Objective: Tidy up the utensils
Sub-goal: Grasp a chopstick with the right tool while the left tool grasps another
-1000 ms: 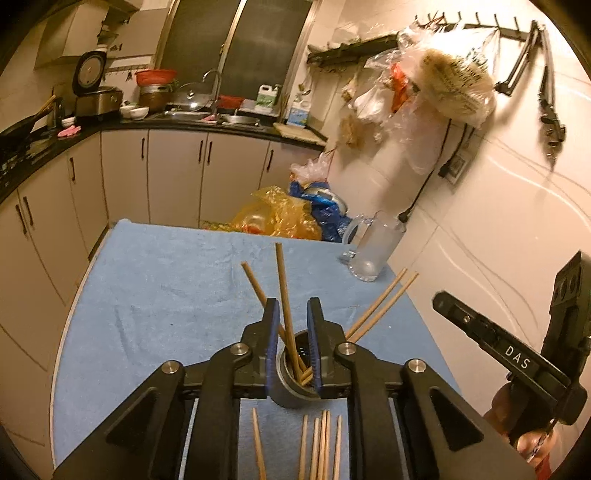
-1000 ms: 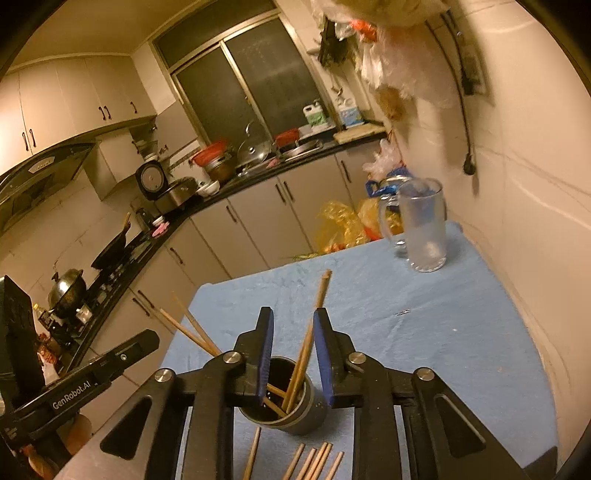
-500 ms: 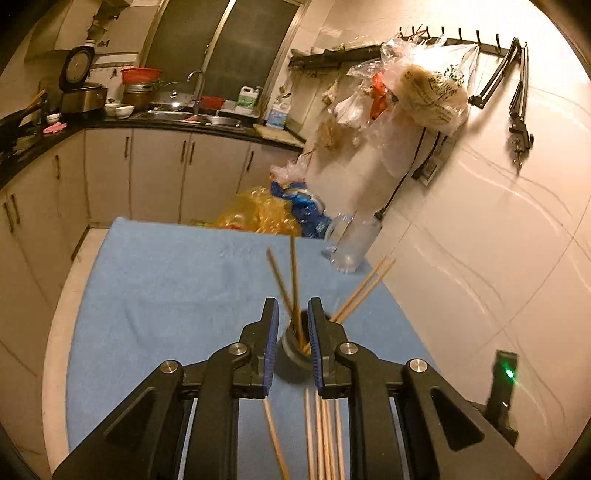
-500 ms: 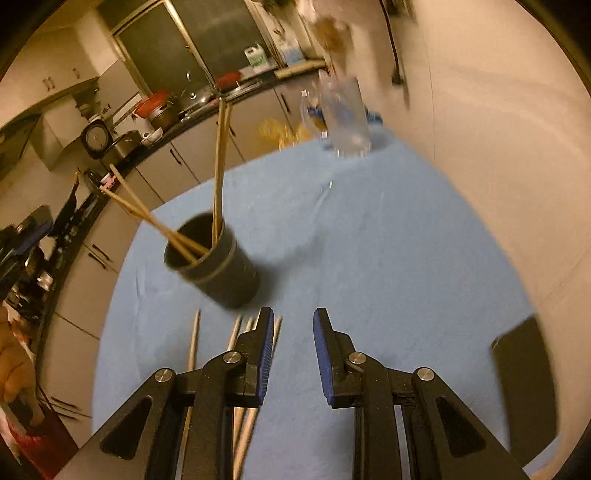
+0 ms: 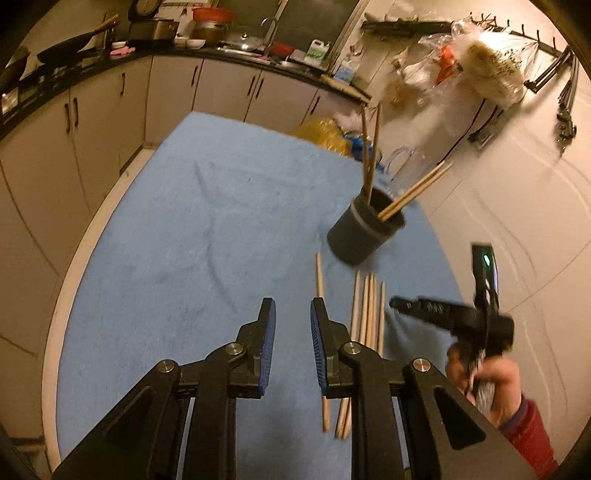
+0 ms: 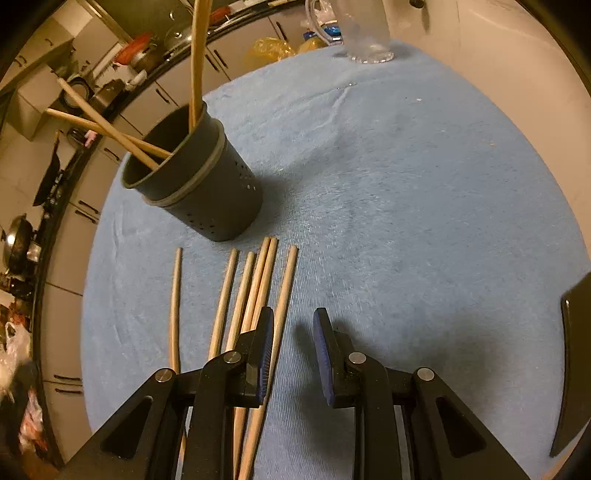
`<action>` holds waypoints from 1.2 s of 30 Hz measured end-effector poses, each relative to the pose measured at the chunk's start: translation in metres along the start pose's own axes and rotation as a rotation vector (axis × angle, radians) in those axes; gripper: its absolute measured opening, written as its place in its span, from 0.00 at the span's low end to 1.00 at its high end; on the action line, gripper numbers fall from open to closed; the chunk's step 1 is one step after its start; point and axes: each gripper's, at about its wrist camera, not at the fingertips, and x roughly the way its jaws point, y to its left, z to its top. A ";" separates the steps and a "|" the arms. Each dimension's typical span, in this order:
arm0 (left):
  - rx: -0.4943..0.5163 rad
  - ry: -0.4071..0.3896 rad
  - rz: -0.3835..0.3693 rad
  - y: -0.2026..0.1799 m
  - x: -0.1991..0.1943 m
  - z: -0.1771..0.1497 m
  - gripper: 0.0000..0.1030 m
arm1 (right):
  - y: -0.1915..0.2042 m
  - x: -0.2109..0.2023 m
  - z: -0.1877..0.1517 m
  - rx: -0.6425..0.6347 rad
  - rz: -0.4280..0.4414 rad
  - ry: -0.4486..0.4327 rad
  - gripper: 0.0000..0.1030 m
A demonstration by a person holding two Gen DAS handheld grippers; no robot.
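Observation:
A dark perforated holder [image 5: 364,232] [image 6: 199,184] stands on the blue cloth [image 5: 184,240] with several chopsticks leaning in it. Several loose wooden chopsticks [image 5: 365,306] [image 6: 251,288] lie side by side on the cloth in front of it, one single chopstick [image 5: 319,277] a little apart on the left. My left gripper [image 5: 291,325] hovers just left of that single stick; its jaws are opening with nothing between them. My right gripper [image 6: 293,332] hangs low over the near ends of the sticks, open and empty, the outermost stick running under its left finger.
A clear glass pitcher [image 6: 365,33] [image 5: 410,170] stands at the far end of the cloth near the tiled wall. A hand [image 5: 480,369] holds the other gripper at the right. Kitchen cabinets and a cluttered counter [image 5: 221,48] lie beyond the table's left and far edges.
Both grippers have drawn back from over the holder and dropped toward the cloth. The holder now stands ahead of them, and the loose sticks lie right at the fingers. The left jaws stand slightly wider.

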 end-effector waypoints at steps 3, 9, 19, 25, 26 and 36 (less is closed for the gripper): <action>0.007 0.004 0.028 0.001 -0.002 -0.005 0.18 | 0.005 0.015 0.006 -0.003 -0.028 0.028 0.23; 0.025 0.053 0.045 -0.007 0.021 -0.003 0.18 | 0.023 0.020 0.003 -0.120 -0.112 0.009 0.12; 0.079 0.220 0.057 -0.038 0.106 0.016 0.23 | -0.014 -0.005 -0.004 -0.079 0.043 -0.019 0.06; 0.103 0.323 0.121 -0.061 0.164 0.023 0.23 | -0.029 -0.020 -0.009 -0.077 0.124 -0.036 0.06; 0.111 0.327 0.132 -0.064 0.170 0.024 0.23 | -0.030 -0.022 -0.009 -0.081 0.131 -0.042 0.06; 0.167 0.311 0.270 -0.083 0.189 0.019 0.06 | -0.046 -0.028 -0.009 -0.089 0.191 -0.057 0.06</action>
